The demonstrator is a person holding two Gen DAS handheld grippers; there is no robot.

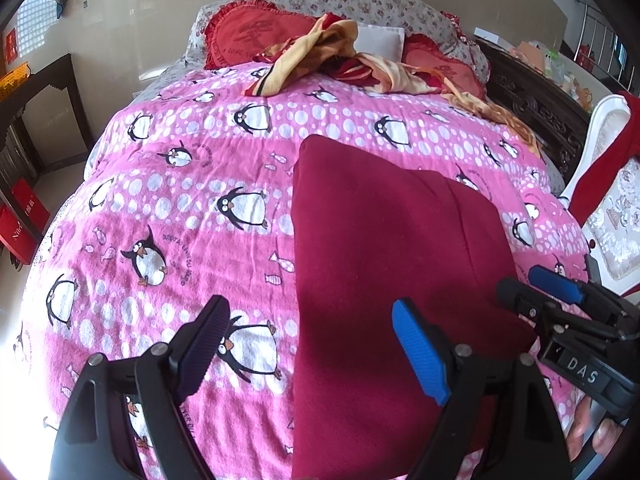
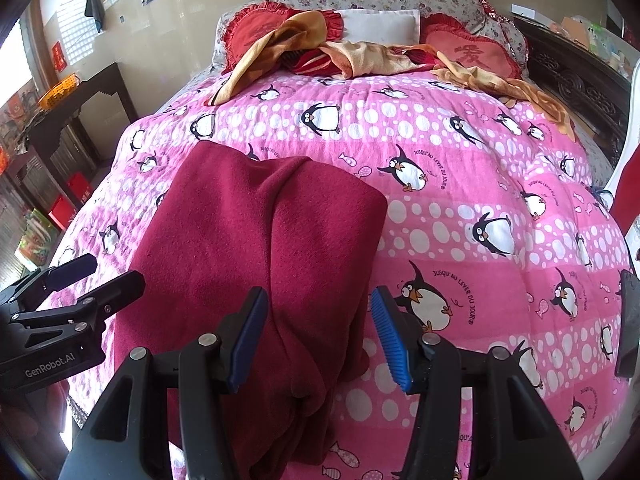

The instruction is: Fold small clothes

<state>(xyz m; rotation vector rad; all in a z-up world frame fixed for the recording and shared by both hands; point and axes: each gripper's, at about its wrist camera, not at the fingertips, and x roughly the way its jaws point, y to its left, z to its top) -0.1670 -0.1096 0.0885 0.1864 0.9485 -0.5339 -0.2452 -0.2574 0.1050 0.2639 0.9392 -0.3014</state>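
Note:
A dark red garment lies folded lengthwise on the pink penguin bedspread; it also shows in the right wrist view. My left gripper is open and empty above the garment's near left edge. My right gripper is open and empty above the garment's near right edge, with bunched folds between its fingers. The right gripper also shows in the left wrist view, and the left gripper in the right wrist view, both open.
Red heart pillows, a white pillow and a crumpled orange-red cloth lie at the bed's head. A dark carved headboard and a white chair stand right. A dark side table stands left.

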